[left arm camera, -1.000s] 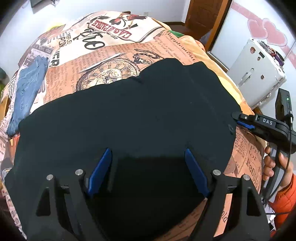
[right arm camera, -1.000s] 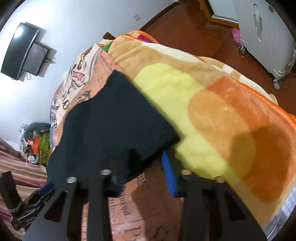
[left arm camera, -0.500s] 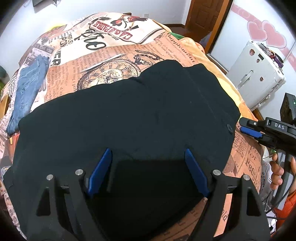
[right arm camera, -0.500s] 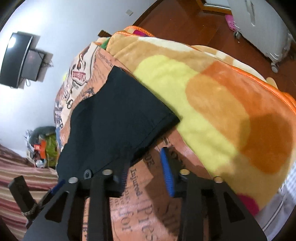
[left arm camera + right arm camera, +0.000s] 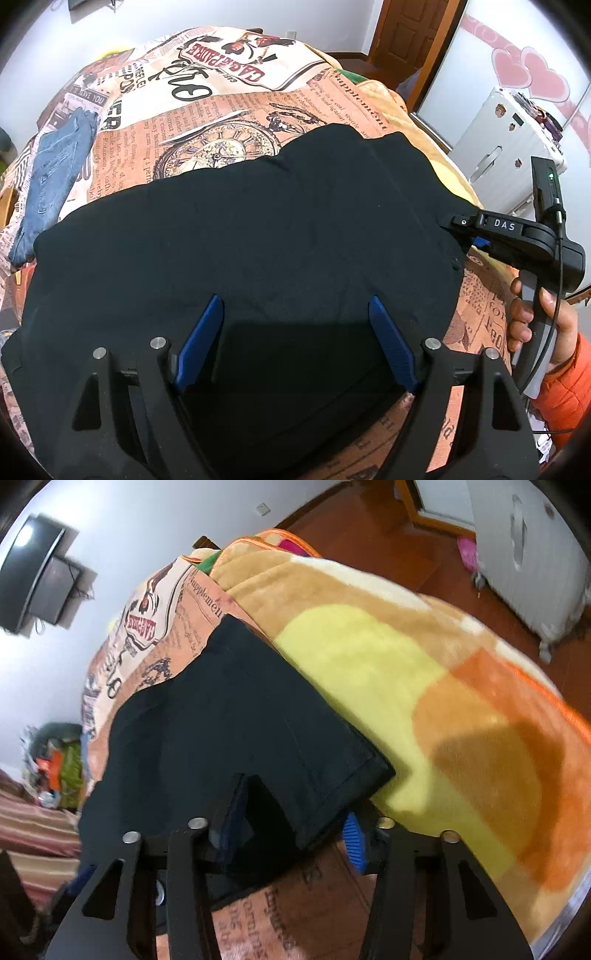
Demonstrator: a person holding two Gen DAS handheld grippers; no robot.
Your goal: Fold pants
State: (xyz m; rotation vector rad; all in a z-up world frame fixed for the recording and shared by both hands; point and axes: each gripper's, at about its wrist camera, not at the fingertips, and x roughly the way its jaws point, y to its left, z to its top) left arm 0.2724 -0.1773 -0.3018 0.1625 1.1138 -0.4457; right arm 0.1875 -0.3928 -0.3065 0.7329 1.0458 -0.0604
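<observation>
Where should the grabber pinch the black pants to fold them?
Pinch the black pants at the corner hem beside the yellow blanket, coming in low from the bed's edge. That corner overhangs slightly, so a finger can likely slip under. The right gripper is open around it.

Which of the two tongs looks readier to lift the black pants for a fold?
Probably the right tongs: they straddle a corner of the pants, open. The left tongs hang open over the middle, no edge between them.
</observation>
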